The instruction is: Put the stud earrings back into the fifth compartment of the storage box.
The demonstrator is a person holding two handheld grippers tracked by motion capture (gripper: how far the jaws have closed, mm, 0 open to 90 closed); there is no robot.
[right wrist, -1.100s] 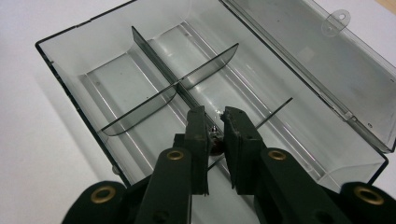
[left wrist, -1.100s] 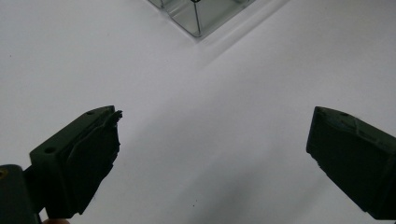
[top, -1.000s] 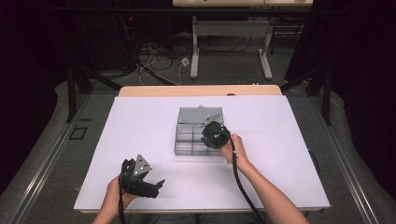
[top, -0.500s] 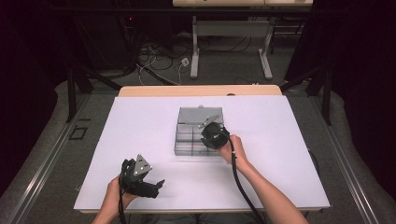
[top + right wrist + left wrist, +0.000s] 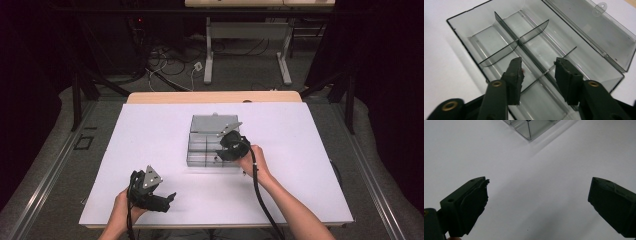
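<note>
Right tongs [image 5: 537, 72] hang parted over the open organizer box [image 5: 499, 32], straddling its long central divider [image 5: 506, 26]; left tongs [image 5: 536, 202] wait, wide apart.

In the left gripper view, the clear box [image 5: 530, 127] is cut off by the top edge, only a corner showing.

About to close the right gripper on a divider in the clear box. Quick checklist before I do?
1. Lid of the clear box open and out of the way: ok.
2. Right gripper open: ok, jaws are apart.
3. Jaws straddle a divider: ok, a thin cross divider runs between the tips.
4. Fingertips deep enough to grip: cannot tell.
5. Left gripper away from the box: ok, open over bare table, apart from it.
6. Box held against sliding: not ok, nothing braces it.
</note>
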